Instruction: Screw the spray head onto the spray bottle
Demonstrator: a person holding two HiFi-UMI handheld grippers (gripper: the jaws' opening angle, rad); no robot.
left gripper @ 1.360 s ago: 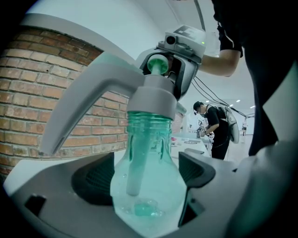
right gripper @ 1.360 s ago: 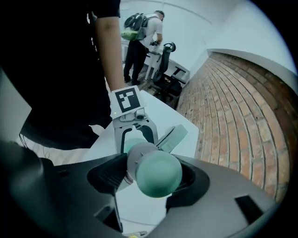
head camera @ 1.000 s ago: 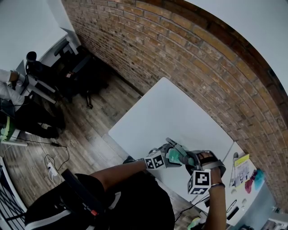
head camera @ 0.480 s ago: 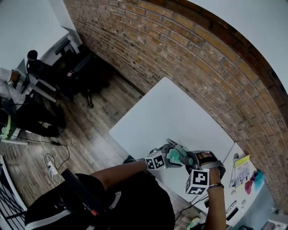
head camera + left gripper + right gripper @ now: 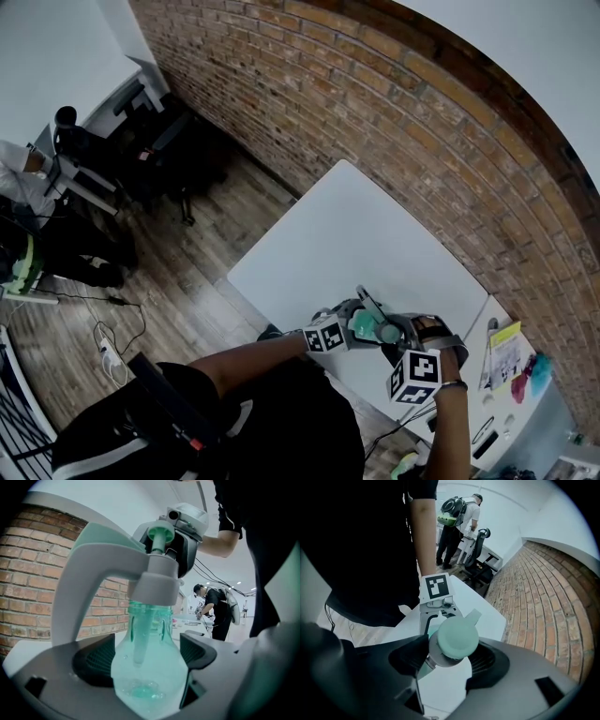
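The spray bottle [image 5: 150,681], low centre in the left gripper view, is clamped by the left gripper [image 5: 149,658], while the spray head [image 5: 453,637] on its neck, pinched by the right gripper [image 5: 447,663], is found slightly rotated since a second ago, so tightening is judged under way.

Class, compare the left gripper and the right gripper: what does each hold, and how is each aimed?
The left gripper clamps the teal spray bottle by its body; the right gripper clamps the spray head. The left gripper points roughly level, side-on to the bottle; the right gripper points steeply down from above. Both are shut on parts that already sit together.
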